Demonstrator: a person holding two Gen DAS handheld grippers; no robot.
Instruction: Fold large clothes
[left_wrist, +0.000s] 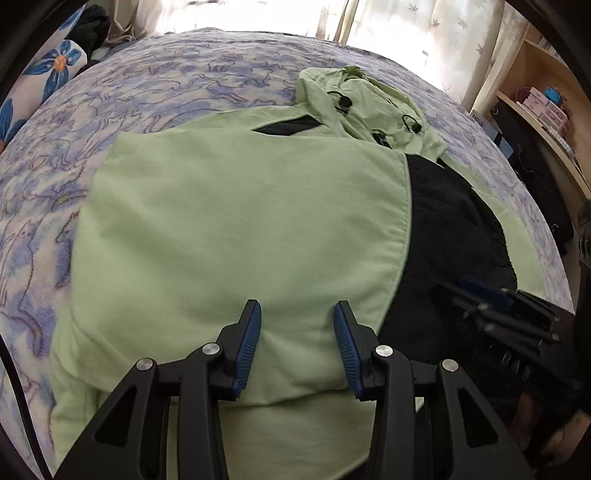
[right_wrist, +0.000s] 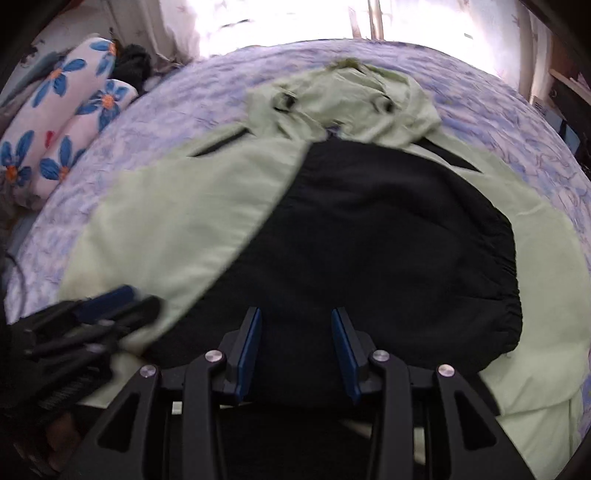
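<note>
A light green hooded jacket (left_wrist: 240, 221) with a black lining (left_wrist: 450, 240) lies spread on the bed, hood (left_wrist: 354, 99) towards the window. Its left front panel is folded over the middle. My left gripper (left_wrist: 297, 314) hovers over this green panel, jaws apart, nothing between the blue pads. In the right wrist view the same jacket (right_wrist: 177, 214) shows its black lining (right_wrist: 388, 240) in the centre. My right gripper (right_wrist: 295, 317) stands open above the lining with nothing between its pads. Each gripper appears at the edge of the other's view.
The bedspread (left_wrist: 147, 92) is blue and white patterned. Flowered pillows (right_wrist: 66, 122) and a dark bundle (right_wrist: 133, 62) lie at the far left. Curtains (left_wrist: 424, 33) hang behind the bed. A wooden shelf (left_wrist: 535, 103) with boxes stands at the right.
</note>
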